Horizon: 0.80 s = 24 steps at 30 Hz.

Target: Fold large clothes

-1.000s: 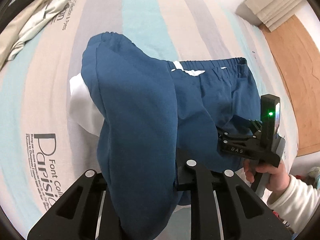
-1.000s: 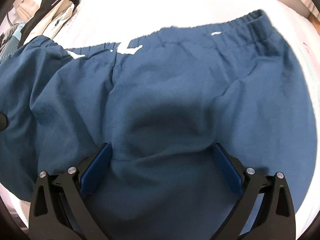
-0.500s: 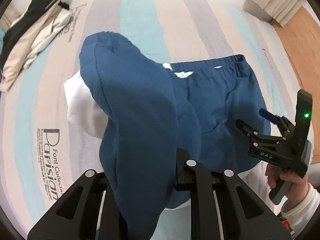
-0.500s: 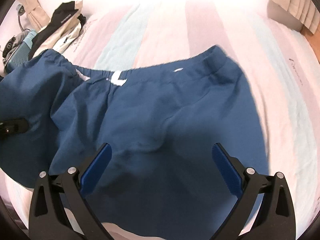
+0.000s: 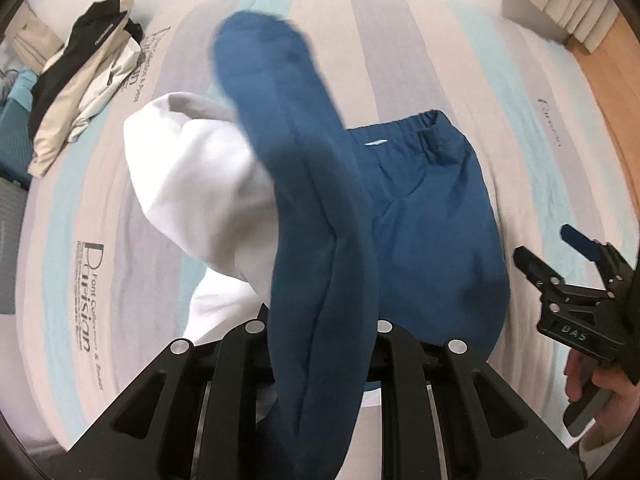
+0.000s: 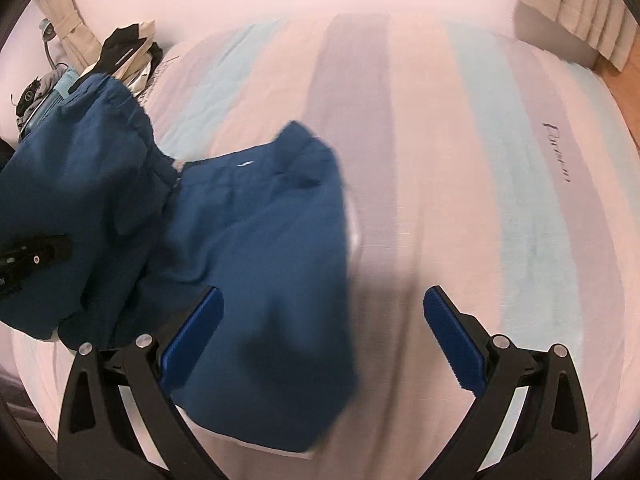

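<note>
While the left gripper (image 5: 320,344) keeps its fingers clamped on a raised fold of the blue trousers (image 5: 424,216), the rest of the garment lies flat on the striped bed (image 5: 400,52), waistband toward the far end. A white lining (image 5: 200,184) bulges out beside the lifted leg. The right gripper (image 6: 320,344) hangs above the trousers' near edge with its blue-padded fingers (image 6: 192,340) wide apart and nothing between them; in the left view its black body reads "DAS". The bedsheet carries print: "Parisian", with "Font Collection" in smaller letters, the remainder too small to read. A heap of black and beige clothes (image 5: 80,92) sits at the bed's far left corner.
</note>
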Tool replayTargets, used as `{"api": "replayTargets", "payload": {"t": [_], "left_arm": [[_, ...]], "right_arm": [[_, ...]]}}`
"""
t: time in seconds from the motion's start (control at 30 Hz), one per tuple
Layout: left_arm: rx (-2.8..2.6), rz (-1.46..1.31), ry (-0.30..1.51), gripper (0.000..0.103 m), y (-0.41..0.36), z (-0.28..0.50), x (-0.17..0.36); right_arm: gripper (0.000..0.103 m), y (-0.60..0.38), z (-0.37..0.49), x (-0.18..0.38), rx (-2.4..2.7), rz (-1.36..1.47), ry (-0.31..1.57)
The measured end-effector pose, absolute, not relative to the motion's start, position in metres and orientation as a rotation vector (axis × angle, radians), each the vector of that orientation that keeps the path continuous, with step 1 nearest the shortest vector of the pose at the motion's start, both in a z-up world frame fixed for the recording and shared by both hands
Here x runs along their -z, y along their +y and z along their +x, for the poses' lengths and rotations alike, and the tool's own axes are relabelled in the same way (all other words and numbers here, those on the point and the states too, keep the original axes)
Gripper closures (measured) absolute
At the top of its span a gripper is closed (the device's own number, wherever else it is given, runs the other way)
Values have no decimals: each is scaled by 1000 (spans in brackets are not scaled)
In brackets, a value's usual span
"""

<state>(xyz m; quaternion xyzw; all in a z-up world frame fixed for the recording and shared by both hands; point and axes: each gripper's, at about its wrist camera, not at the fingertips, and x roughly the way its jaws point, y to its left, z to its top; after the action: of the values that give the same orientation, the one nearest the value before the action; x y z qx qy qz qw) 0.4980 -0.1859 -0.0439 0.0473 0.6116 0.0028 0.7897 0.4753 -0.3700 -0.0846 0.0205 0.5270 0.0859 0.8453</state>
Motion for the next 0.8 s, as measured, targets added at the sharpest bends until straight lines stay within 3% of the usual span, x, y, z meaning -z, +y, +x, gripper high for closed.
{"api": "replayTargets", "payload": {"t": [0.8], "left_arm": [[-108, 219, 1350, 87, -372, 499, 146]], "right_arm": [[7, -493, 470, 101, -133, 65, 1137]]}}
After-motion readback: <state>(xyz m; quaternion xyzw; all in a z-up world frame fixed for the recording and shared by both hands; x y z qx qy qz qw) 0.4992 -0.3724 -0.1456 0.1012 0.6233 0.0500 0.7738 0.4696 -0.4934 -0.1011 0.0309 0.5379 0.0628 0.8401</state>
